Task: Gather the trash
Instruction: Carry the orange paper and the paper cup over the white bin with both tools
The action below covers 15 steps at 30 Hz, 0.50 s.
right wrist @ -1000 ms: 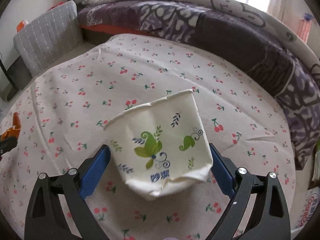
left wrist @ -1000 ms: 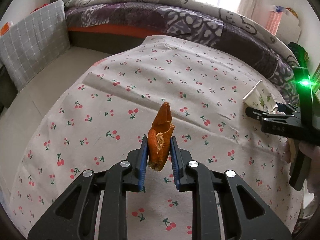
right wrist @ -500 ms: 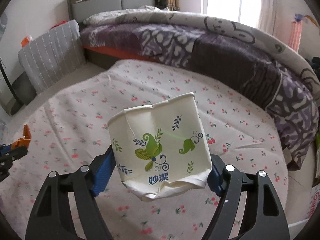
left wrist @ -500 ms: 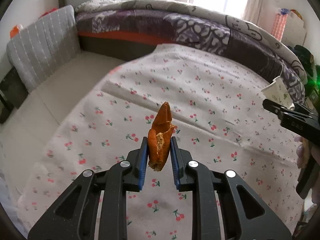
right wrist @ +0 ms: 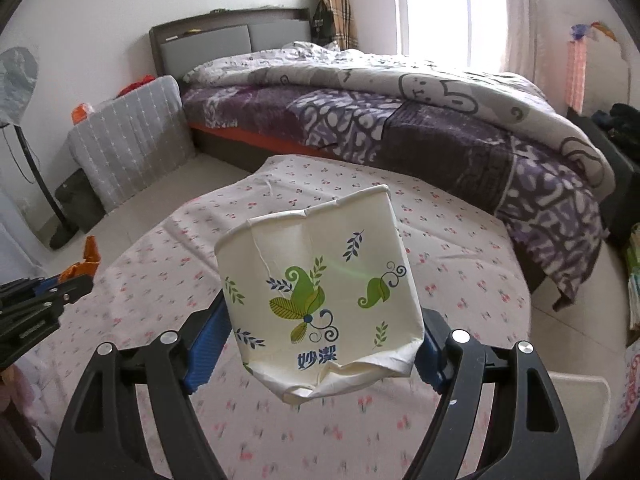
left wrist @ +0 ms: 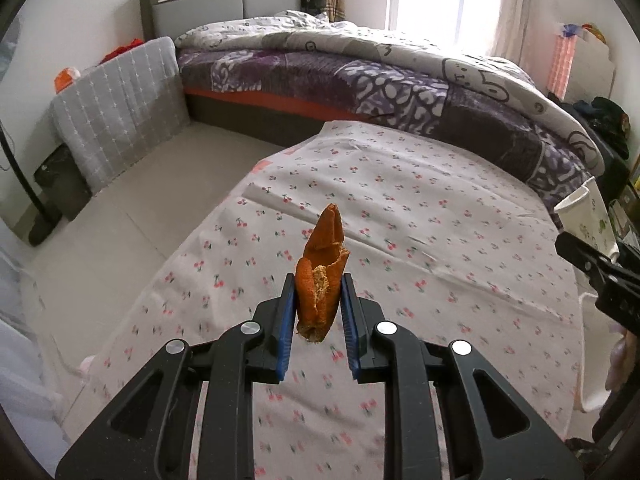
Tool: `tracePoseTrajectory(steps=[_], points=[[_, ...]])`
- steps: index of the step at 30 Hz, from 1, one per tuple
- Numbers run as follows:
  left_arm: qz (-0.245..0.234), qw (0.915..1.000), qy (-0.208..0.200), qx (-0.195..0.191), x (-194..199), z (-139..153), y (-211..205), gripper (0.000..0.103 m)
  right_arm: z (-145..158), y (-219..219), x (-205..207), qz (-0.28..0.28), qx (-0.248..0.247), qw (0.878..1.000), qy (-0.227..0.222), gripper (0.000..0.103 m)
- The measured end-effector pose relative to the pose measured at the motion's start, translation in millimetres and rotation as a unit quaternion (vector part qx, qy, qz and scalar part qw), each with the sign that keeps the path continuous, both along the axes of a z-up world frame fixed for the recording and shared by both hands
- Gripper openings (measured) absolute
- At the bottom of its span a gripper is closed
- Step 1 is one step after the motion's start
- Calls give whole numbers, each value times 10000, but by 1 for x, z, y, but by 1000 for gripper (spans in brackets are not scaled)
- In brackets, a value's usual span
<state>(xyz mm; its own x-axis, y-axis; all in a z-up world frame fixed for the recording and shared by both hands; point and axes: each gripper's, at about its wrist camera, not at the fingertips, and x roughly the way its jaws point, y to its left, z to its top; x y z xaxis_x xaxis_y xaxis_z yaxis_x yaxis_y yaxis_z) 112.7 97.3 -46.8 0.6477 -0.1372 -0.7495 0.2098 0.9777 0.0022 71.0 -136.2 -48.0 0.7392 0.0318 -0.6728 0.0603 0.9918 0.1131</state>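
Bench under the cherry-print cloth is dropping lower in both views as the two tongs are rising clear, so both scraps look collected. Right tongs, jaws having just closed in, are squeezing the crumpled paper cup mid-frame. Left tongs, nearly closed, are pinching the orange peel, tilted downward.

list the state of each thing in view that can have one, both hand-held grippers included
left hand-held gripper: shut on the orange peel
orange peel: pinched upright, clear of the cloth
right hand-held gripper: shut on the paper cup
paper cup: crumpled, held off the cloth, rim pointing away
cherry-print cloth: spread flat, creased
duvet: rumpled on the bed
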Motion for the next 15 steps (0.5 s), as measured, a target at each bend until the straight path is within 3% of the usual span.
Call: tracePoseTrajectory(steps=[7,15], points=[[-6,9997,-10,-223,-48,20,-18,21,18,-14,-58,-44,-13,9999,-130,77],[-96,9984,-126,-535,-83,22,-45,21,21,-47,-101,-364,86,9990,-238,77]])
